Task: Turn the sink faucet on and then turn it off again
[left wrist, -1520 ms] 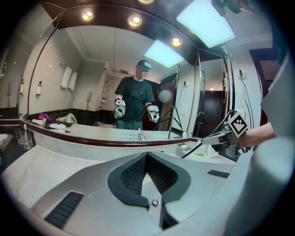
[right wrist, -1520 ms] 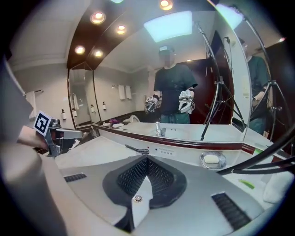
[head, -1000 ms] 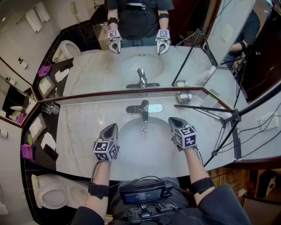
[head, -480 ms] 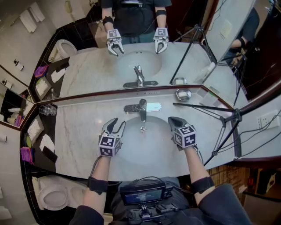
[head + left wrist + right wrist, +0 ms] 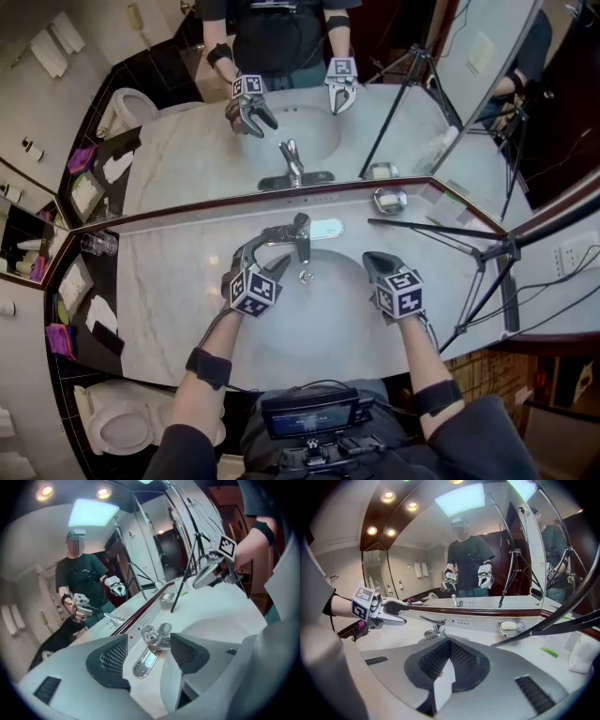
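One faucet (image 5: 300,232) stands over one sink basin (image 5: 323,319) at centre frame. There are two grippers: the left gripper (image 5: 278,249), its jaws just opening with the faucet between them, and the right gripper (image 5: 368,260). One soap dish (image 5: 391,200) sits upper right, one tripod (image 5: 504,249) at right and one toilet (image 5: 117,427) lower left.

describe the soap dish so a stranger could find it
Find the marble counter under the wide mirror. At its back edge, right of the chrome faucet, sits the soap dish: a small shiny metal tray, alone in holding a white bar.
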`<action>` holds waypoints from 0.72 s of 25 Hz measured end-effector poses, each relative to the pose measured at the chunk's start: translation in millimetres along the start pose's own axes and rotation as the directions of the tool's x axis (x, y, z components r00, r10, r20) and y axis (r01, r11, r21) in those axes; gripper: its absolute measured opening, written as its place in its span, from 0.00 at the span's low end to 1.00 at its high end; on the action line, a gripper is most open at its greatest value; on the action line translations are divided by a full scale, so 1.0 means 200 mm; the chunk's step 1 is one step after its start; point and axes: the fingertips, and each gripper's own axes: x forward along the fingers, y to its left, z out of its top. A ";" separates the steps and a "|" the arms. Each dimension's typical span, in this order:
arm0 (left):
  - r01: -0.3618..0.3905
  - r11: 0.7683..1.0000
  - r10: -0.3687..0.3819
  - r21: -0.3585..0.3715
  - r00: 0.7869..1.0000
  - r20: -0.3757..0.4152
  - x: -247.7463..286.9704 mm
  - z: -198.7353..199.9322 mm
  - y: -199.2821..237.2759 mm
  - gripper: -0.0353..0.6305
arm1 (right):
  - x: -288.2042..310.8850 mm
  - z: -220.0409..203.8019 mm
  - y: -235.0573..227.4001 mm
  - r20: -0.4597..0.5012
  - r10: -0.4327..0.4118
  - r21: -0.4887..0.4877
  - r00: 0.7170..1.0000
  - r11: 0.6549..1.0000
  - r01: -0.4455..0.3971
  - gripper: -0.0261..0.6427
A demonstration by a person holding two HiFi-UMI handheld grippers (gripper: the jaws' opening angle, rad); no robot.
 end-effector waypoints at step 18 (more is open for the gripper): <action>0.070 0.851 0.010 0.521 0.989 -0.148 0.38 0.01 -0.08 0.47 | 0.00 -0.13 -0.15 -0.029 -0.023 0.053 0.999 0.998 0.024 0.07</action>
